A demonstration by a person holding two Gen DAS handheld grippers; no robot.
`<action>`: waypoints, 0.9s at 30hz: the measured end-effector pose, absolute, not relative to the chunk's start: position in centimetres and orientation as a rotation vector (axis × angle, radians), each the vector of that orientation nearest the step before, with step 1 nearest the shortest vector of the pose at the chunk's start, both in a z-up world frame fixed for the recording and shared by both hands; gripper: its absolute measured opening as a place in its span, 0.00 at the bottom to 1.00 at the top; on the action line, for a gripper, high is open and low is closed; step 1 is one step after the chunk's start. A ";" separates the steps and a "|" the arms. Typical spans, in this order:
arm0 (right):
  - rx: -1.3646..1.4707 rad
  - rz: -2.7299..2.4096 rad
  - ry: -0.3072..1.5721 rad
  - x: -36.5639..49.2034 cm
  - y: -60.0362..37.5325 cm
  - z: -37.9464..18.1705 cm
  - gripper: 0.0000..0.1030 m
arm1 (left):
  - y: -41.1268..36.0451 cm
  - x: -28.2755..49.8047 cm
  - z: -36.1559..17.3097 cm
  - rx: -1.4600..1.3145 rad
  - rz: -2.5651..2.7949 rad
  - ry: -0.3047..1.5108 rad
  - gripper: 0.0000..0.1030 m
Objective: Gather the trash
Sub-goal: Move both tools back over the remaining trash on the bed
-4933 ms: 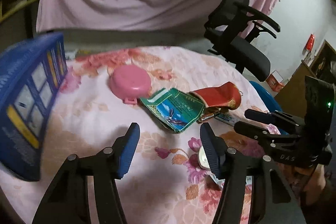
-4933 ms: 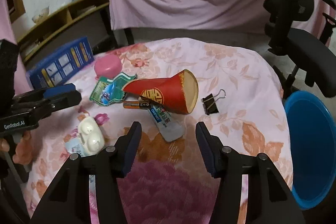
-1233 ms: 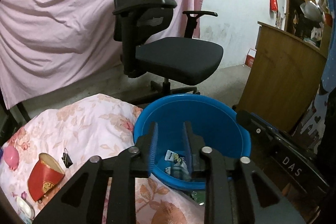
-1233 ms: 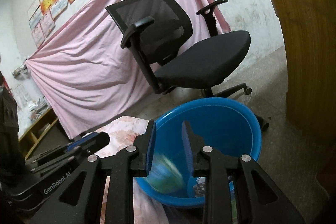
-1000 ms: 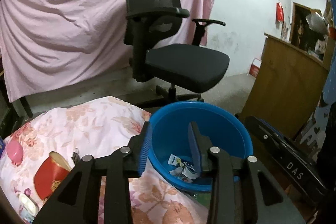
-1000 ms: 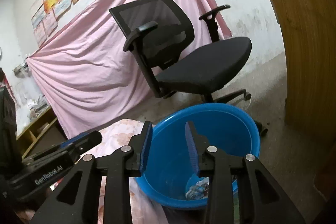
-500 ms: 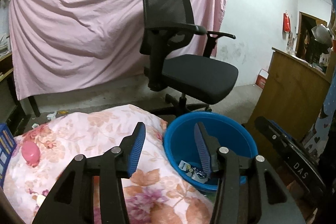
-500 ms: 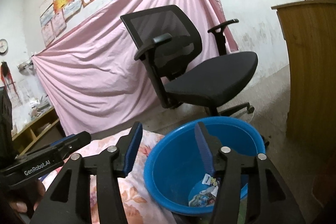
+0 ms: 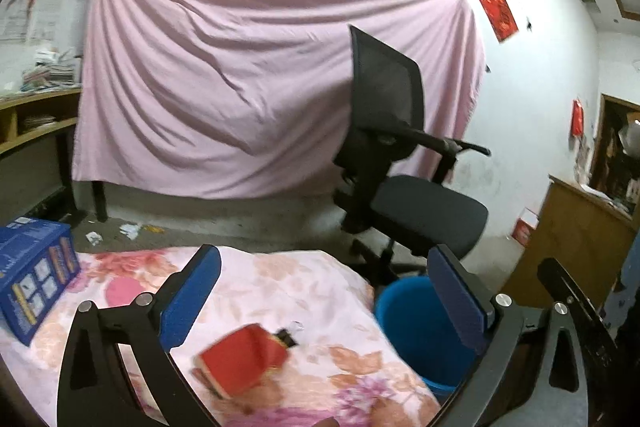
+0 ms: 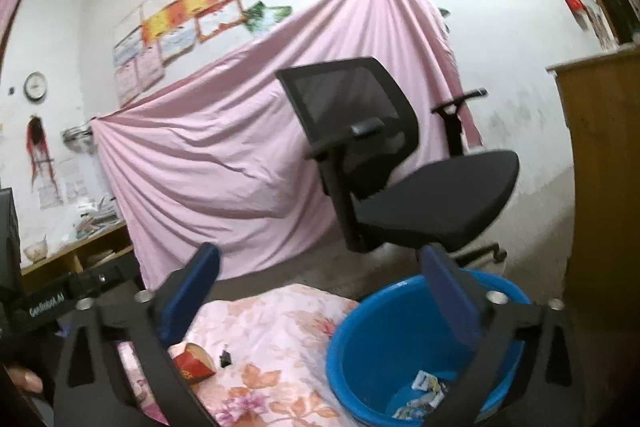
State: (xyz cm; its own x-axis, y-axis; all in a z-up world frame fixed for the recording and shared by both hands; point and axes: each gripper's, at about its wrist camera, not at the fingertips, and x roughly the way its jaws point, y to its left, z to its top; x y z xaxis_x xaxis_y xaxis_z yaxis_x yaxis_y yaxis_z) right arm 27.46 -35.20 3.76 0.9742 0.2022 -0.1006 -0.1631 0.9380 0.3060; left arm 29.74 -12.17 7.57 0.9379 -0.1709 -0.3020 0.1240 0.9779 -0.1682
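Wrappers (image 10: 420,393) inside blue basin (image 10: 360,359).

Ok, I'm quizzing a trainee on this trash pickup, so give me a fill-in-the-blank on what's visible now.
1. The wrappers lie inside the blue ____.
2. The red paper cup lies on its ____ on the floral cloth.
3. Both grippers' jaws are ____.
4. The office chair is ____ in colour.

Missing words: basin; side; open; black

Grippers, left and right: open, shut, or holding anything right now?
Left gripper: open, holding nothing.
Right gripper: open, holding nothing.
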 end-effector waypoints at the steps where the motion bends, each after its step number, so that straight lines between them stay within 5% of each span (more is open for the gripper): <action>1: 0.287 0.198 0.127 27.3 -34.7 3.9 1.00 | -11.6 29.4 7.6 -0.146 -0.140 0.312 0.98; 27: 0.022 0.429 0.036 24.0 -22.0 4.7 1.00 | -1.1 21.8 4.1 -0.030 0.099 0.188 0.98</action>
State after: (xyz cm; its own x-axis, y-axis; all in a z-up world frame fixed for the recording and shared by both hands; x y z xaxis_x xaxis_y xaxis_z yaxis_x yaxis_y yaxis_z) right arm 24.04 -22.03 4.65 0.9086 0.4165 -0.0303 -0.4157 0.9090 0.0293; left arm 21.85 -1.07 4.10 0.9775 0.0950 -0.1882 -0.1007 0.9947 -0.0205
